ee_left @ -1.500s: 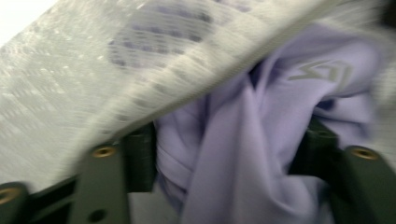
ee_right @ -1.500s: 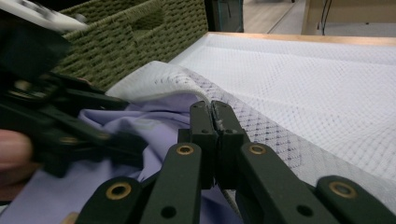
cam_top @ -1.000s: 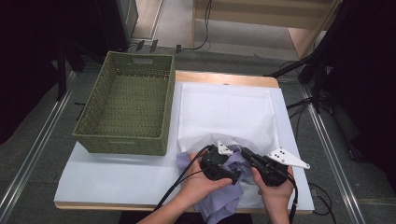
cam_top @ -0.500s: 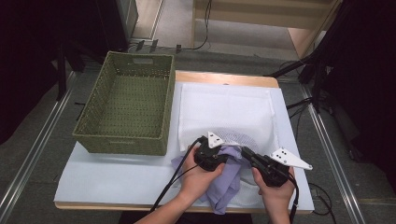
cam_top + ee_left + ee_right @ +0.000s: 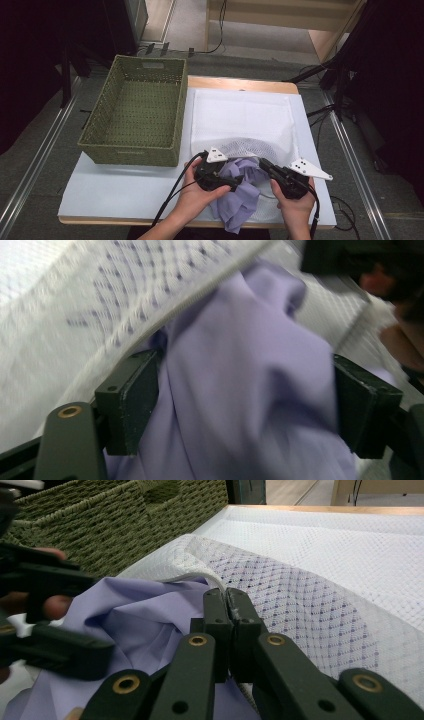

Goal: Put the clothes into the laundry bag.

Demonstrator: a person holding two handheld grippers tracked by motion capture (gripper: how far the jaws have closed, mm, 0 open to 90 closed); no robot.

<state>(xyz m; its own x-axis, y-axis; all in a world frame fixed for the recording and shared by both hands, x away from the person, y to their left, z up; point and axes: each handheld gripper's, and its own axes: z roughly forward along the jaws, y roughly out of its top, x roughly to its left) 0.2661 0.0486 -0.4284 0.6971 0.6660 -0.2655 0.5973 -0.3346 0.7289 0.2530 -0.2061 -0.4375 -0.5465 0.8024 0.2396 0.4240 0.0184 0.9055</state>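
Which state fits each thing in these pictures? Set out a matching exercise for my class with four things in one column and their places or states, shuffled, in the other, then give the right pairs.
Things:
1. woven basket
2. purple cloth
3. right gripper
4. left gripper

States:
A. jaws apart, with purple fabric bunched between them
B. partly tucked into the open mouth of the white mesh bag
C. standing empty at the left of the table
D. jaws pinched shut on the rim of the mesh bag

Pairs: 1-C, 2-B, 3-D, 4-A
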